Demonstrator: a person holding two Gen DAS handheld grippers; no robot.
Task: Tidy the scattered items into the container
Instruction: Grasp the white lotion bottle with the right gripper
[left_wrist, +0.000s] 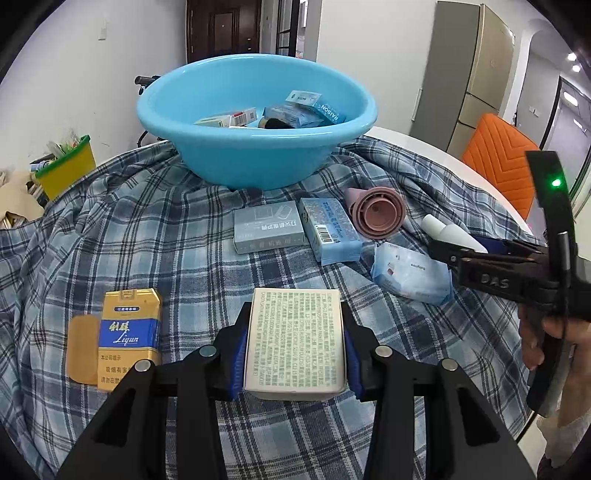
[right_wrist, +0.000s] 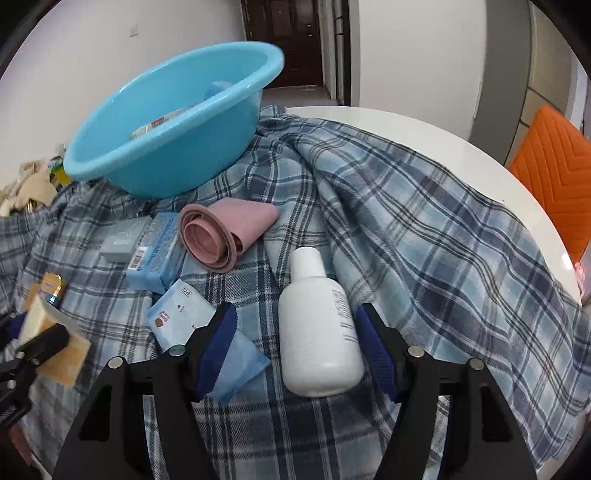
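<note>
While we are tidying:
Left gripper (left_wrist: 295, 345): we are squeezing a white box (left_wrist: 297, 341).
Right gripper (right_wrist: 297, 345): jaws are standing apart around a white bottle (right_wrist: 317, 332), not pressing.

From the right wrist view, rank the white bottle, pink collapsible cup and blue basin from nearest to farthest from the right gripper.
1. white bottle: between the fingers of the right gripper.
2. pink collapsible cup: ahead, slightly left.
3. blue basin: farthest, upper left.

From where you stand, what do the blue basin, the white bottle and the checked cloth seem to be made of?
Blue basin: likely plastic, smooth and glossy, with light glinting off its rim. White bottle: probably plastic too, matte and opaque, with a soft sheen. Checked cloth: woven fabric, soft-looking, lying in folds and wrinkles.
</note>
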